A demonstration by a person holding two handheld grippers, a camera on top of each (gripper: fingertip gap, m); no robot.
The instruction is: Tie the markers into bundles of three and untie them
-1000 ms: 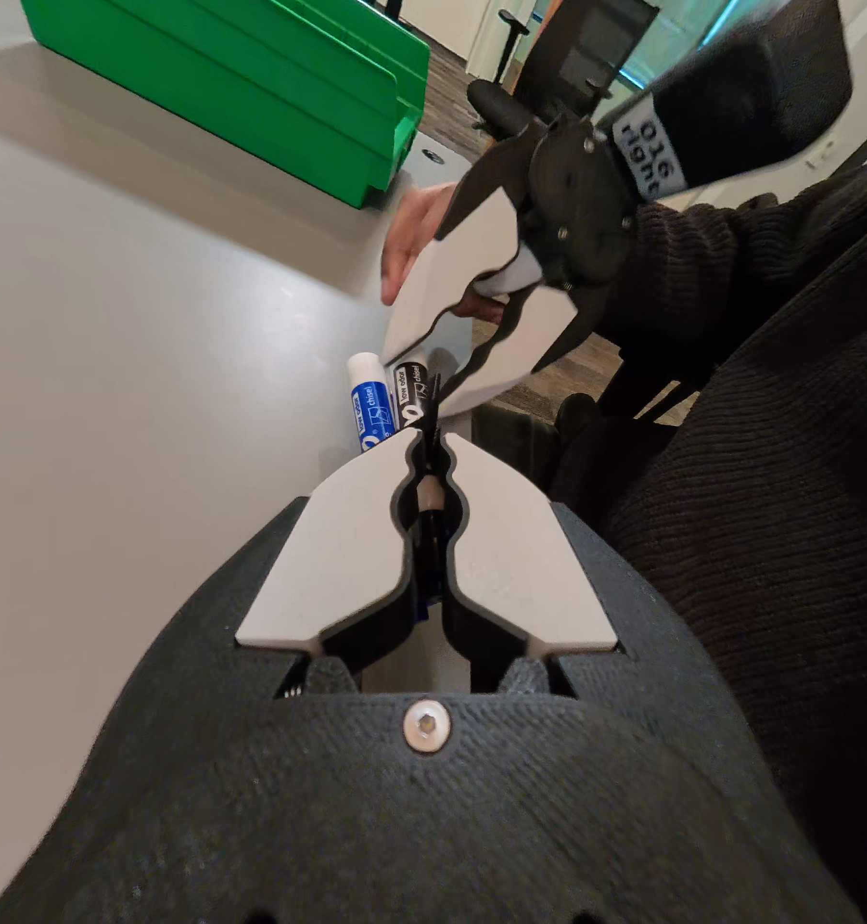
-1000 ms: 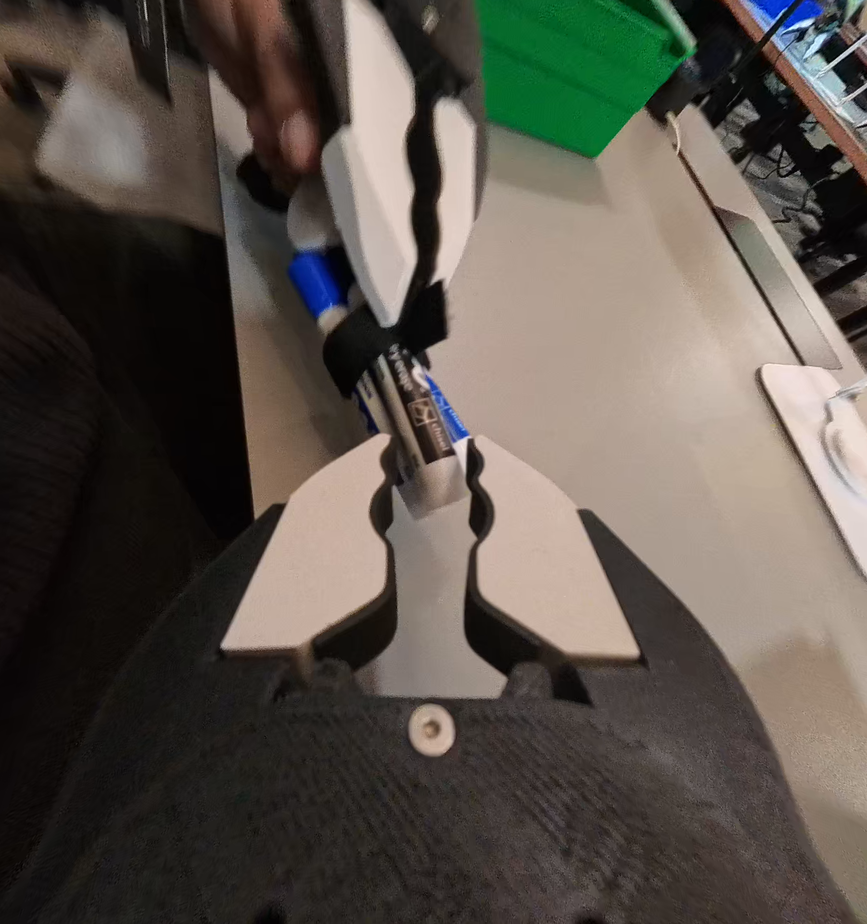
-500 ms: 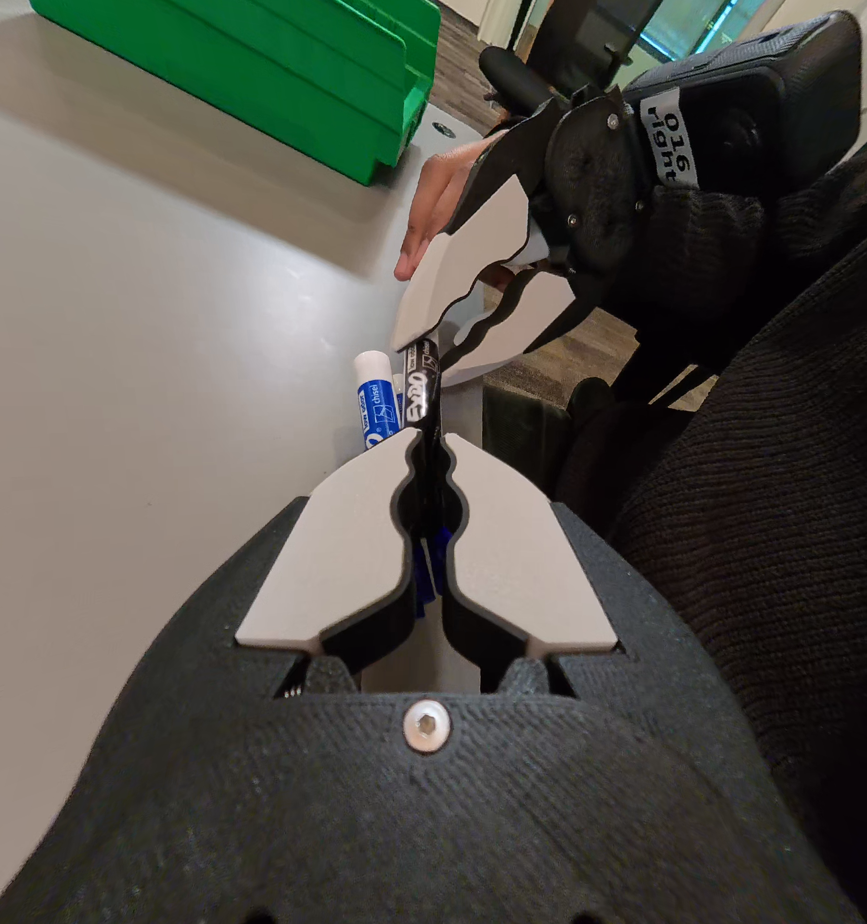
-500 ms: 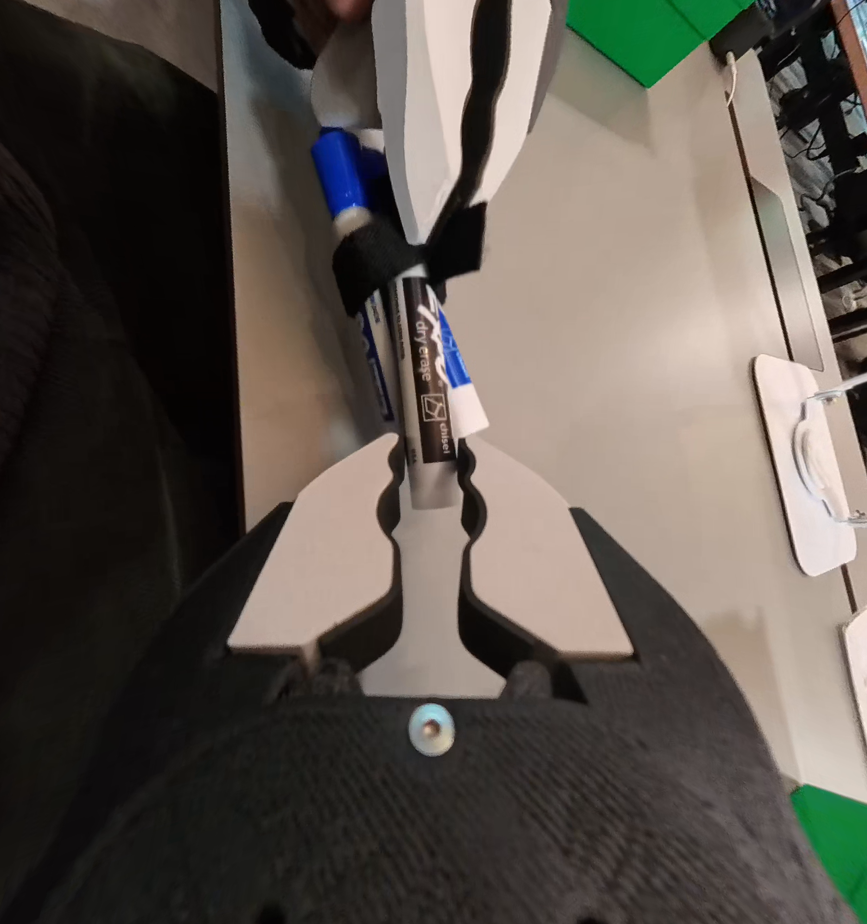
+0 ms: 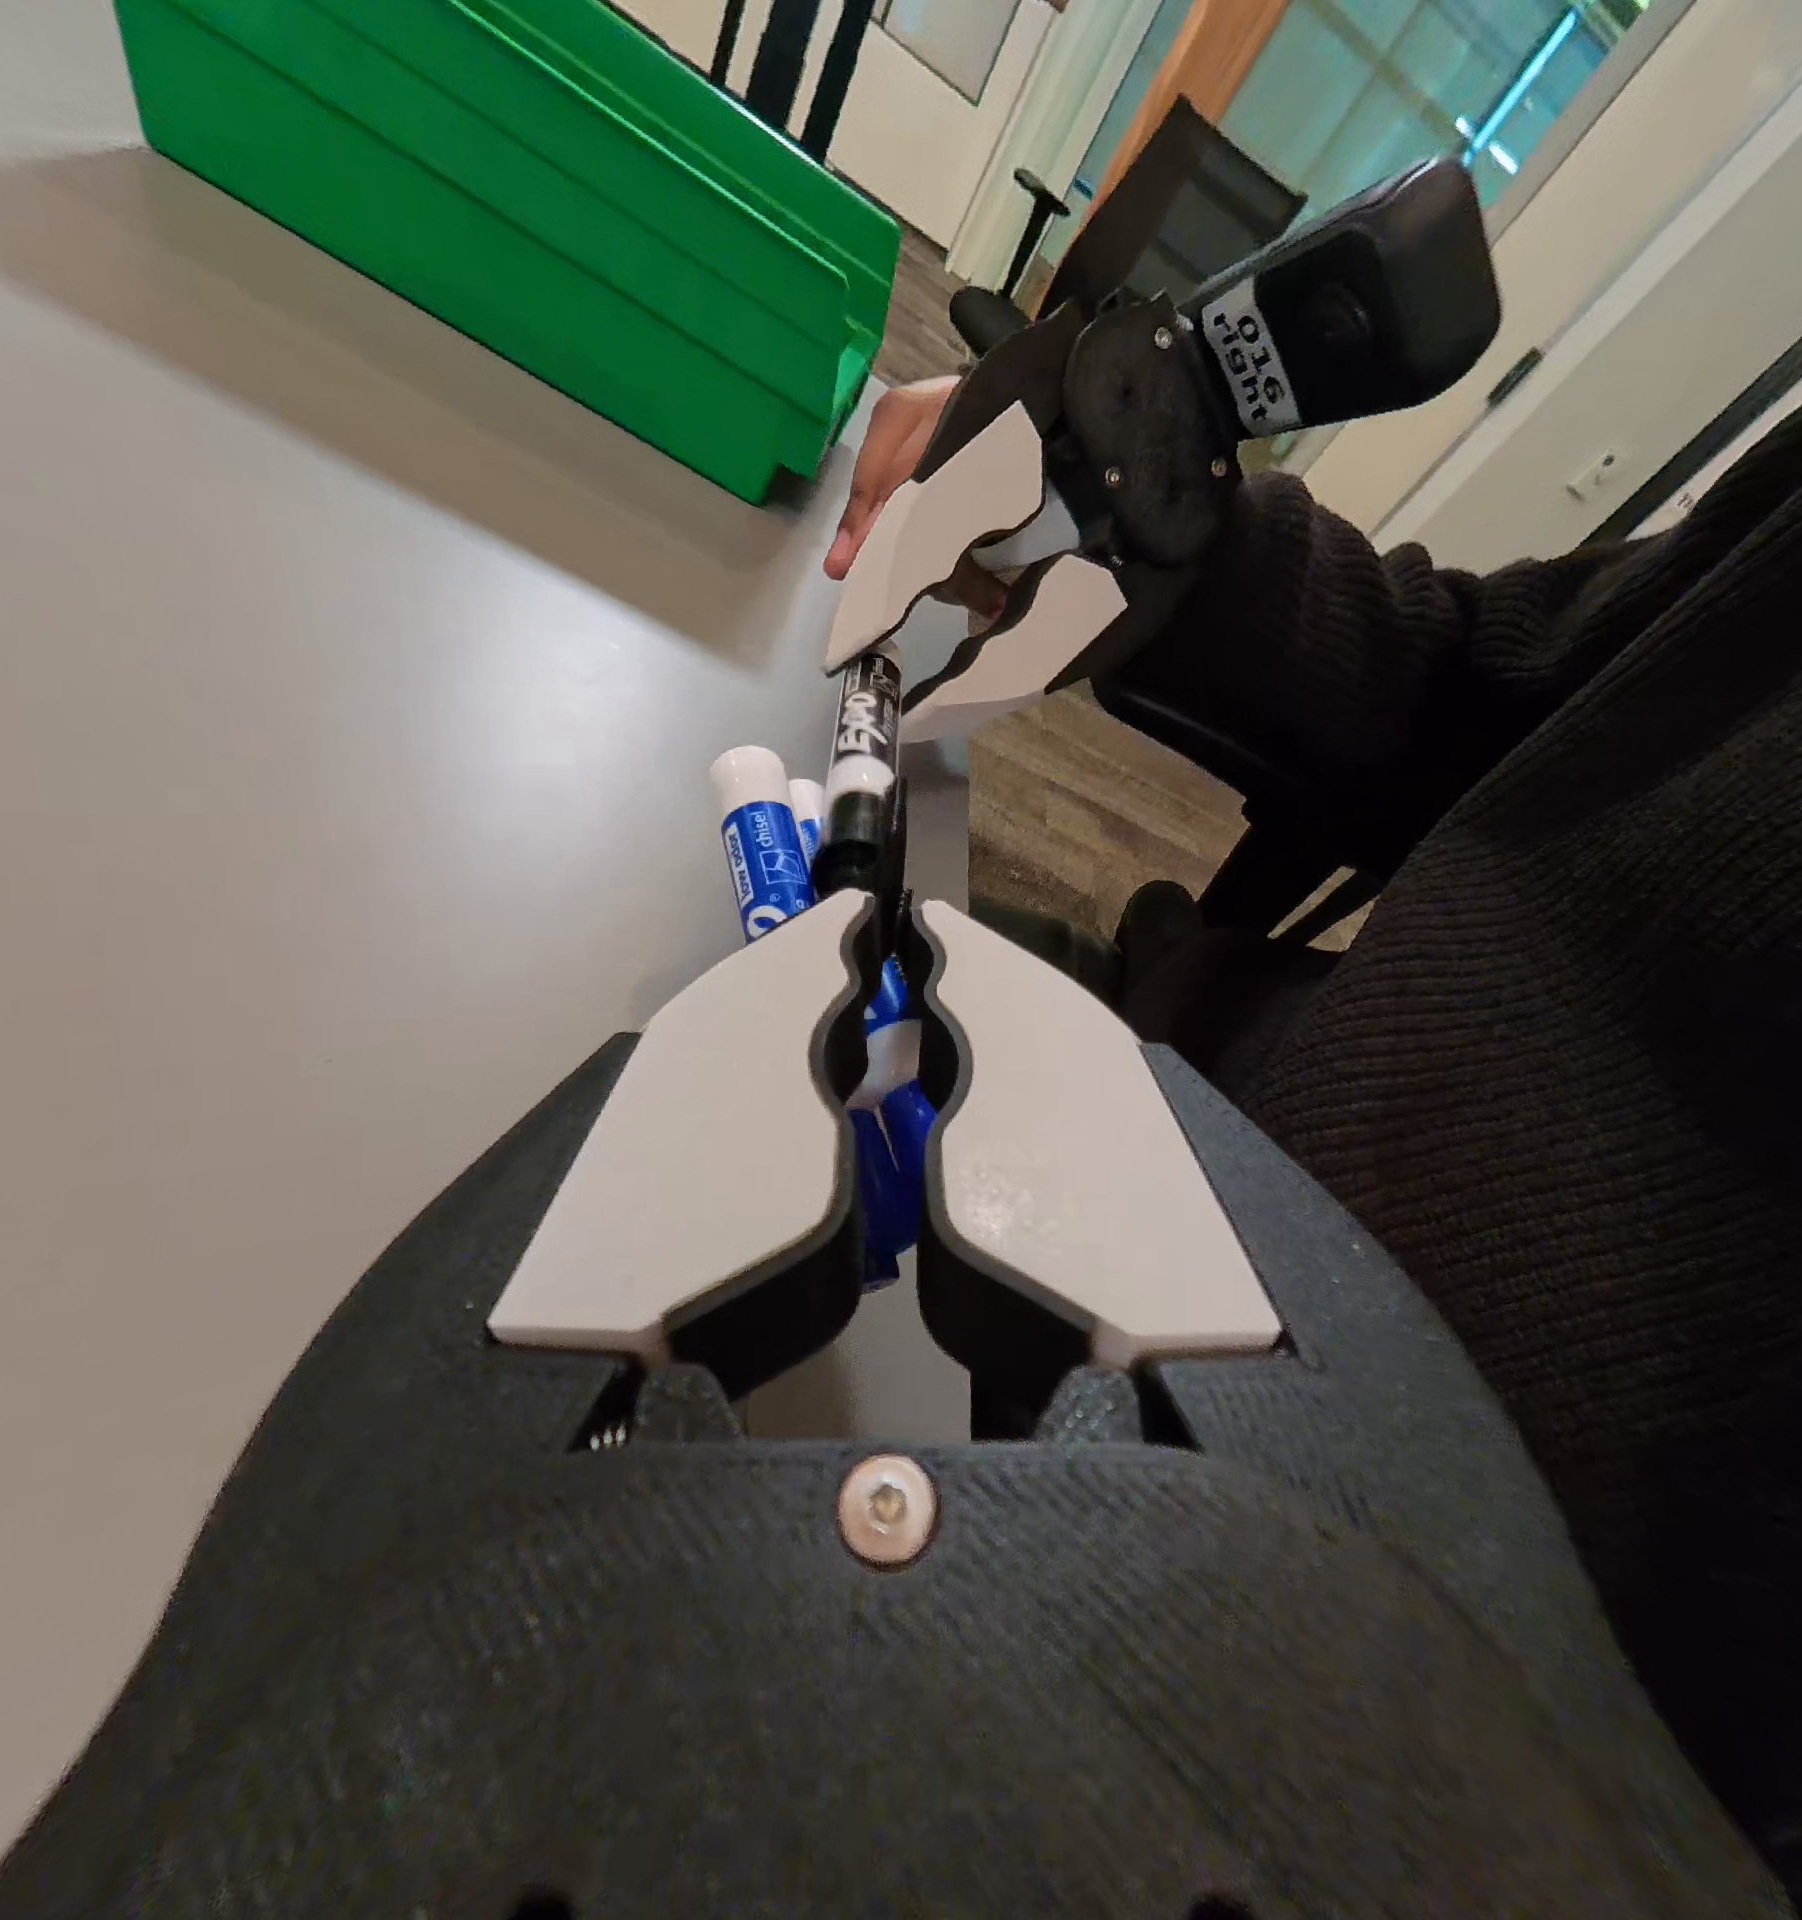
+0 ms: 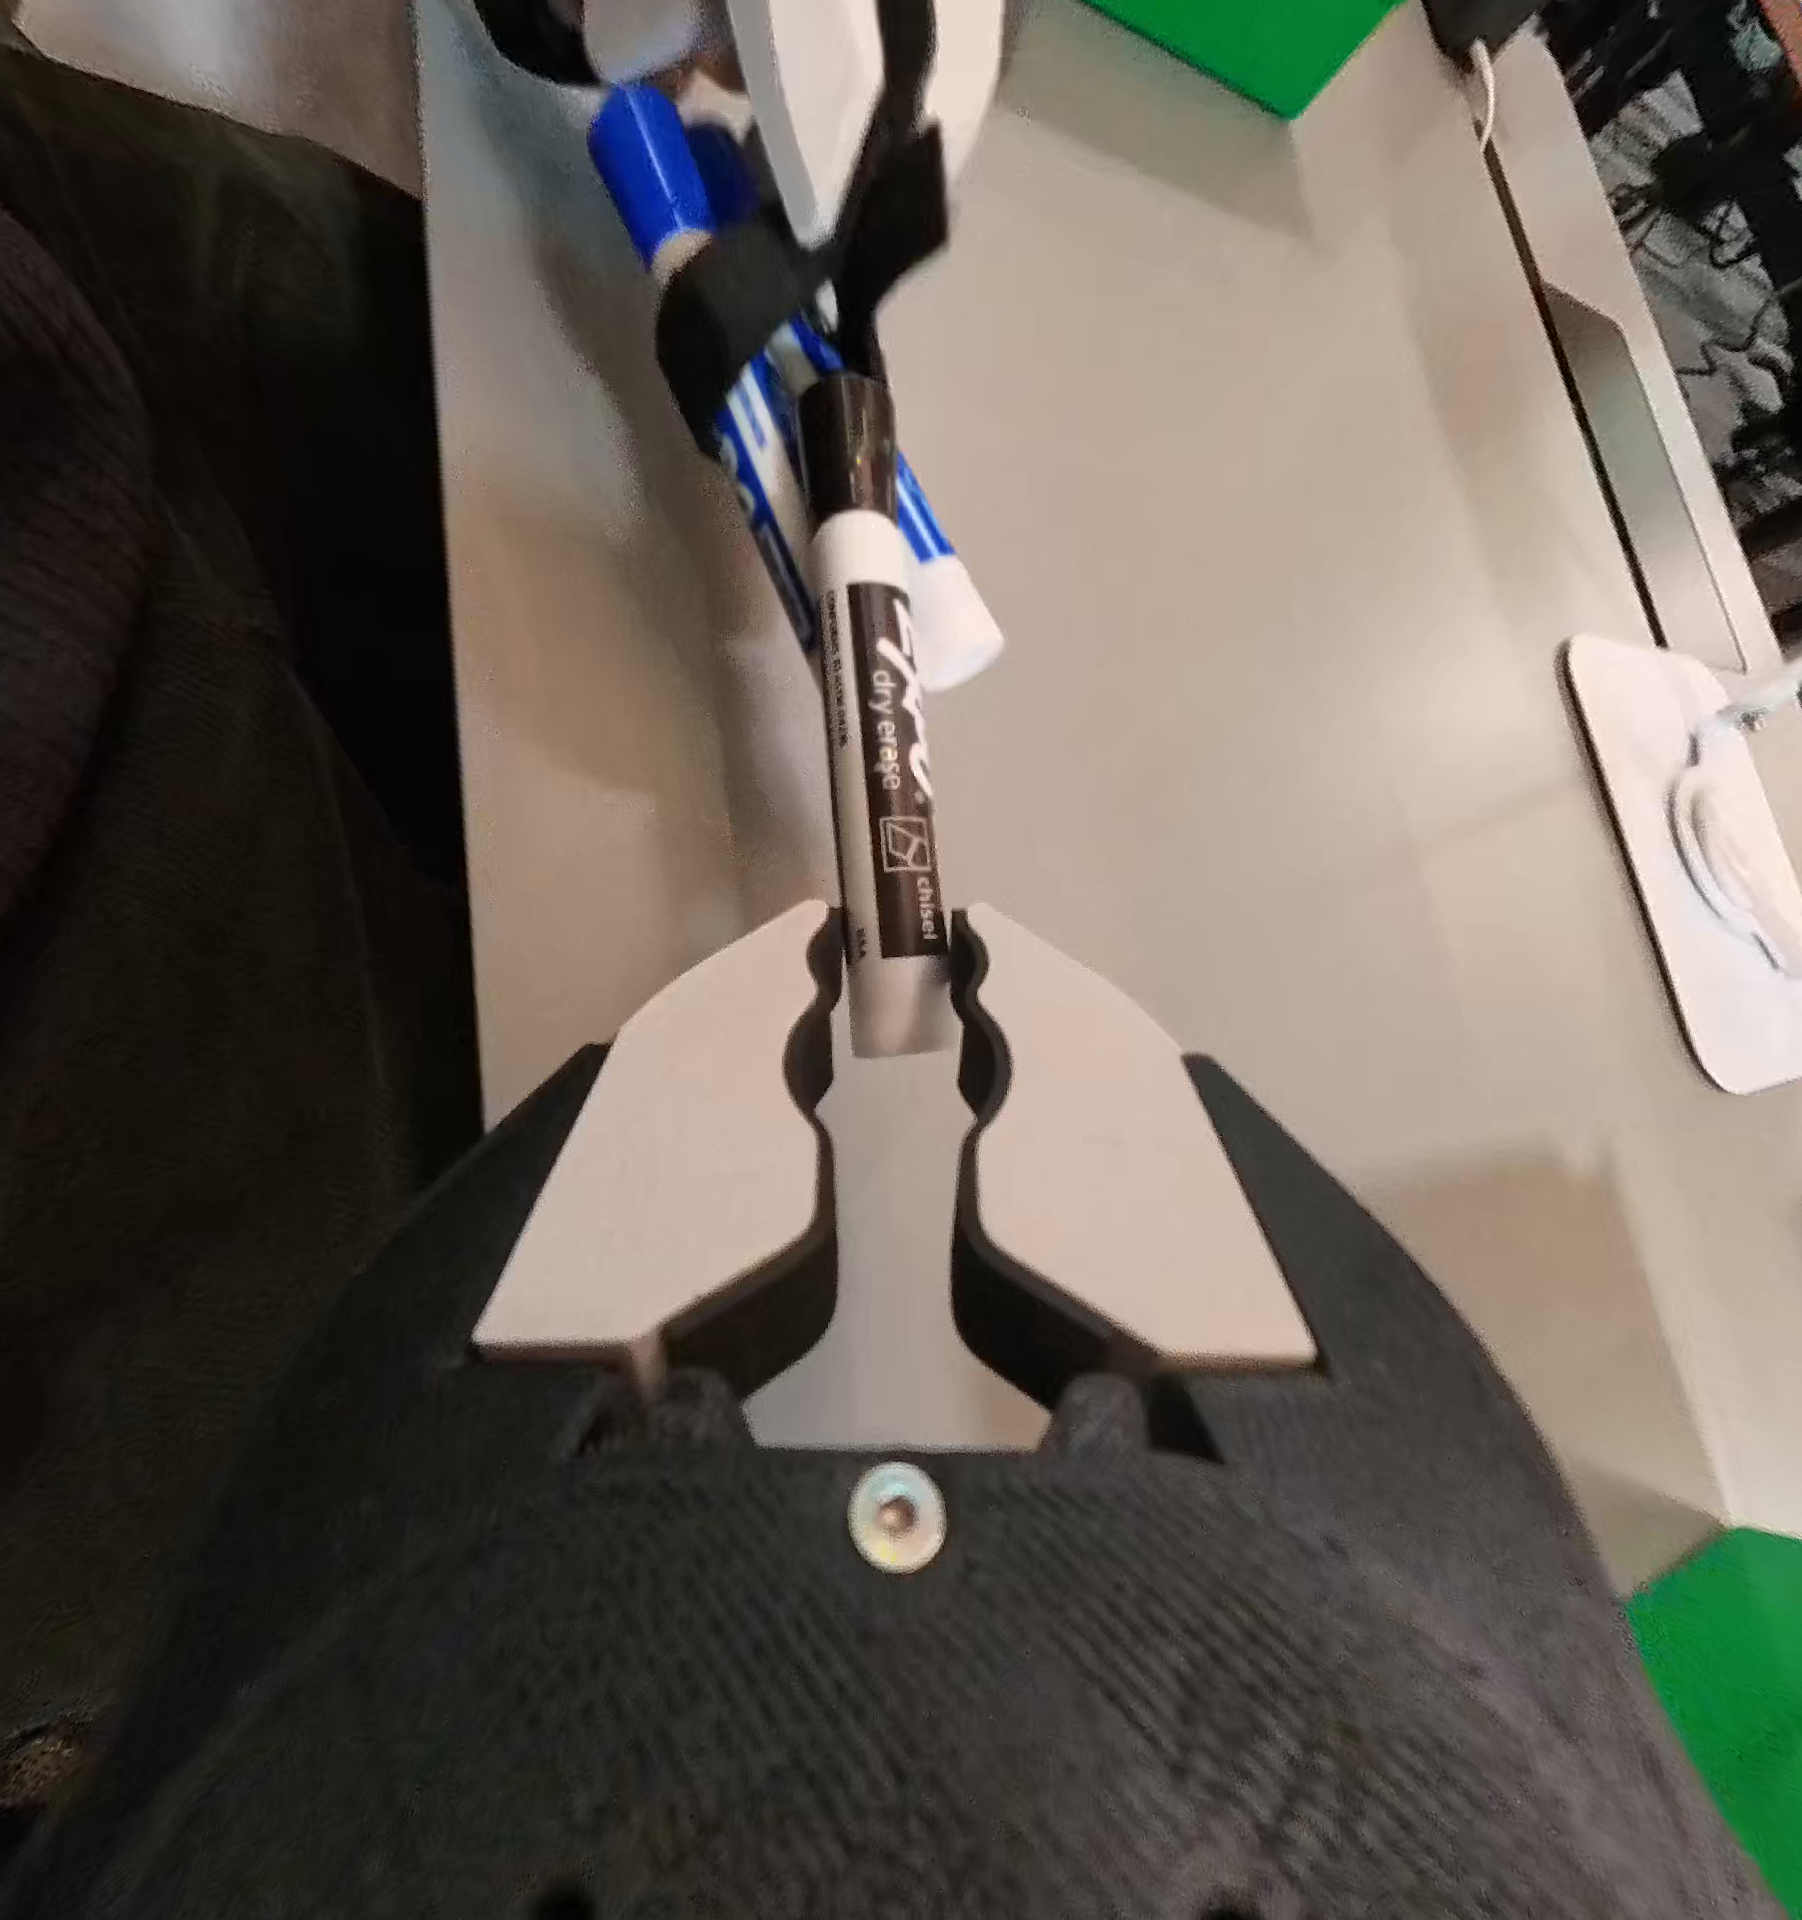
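Observation:
My left gripper (image 5: 892,916) is shut on a black strap (image 5: 884,854) that wraps a bundle of blue markers (image 5: 762,857). It holds the bundle over the grey table's (image 5: 253,831) near edge. My right gripper (image 6: 892,925) is shut on the white tail end of a black marker (image 6: 876,727). The marker's black cap end points at the strap (image 6: 731,312) and looks just clear of it. The blue markers (image 6: 762,499) hang in the strap below the left gripper (image 6: 881,156). In the left wrist view the right gripper (image 5: 881,691) holds the black marker (image 5: 864,748) just ahead of my fingertips.
A green bin (image 5: 461,208) stands at the table's far side. A white pad with a clear stand (image 6: 1707,862) lies at the right, and another green box (image 6: 1759,1714) is at the lower right. A person's dark sweater (image 5: 1551,1039) fills the side off the table edge. About 12 cm separates my left fingertips from my right.
The right gripper has pulled back from the left one, drawing the black marker lengthwise out of the strapped bundle. The left gripper has stayed shut on the strap.

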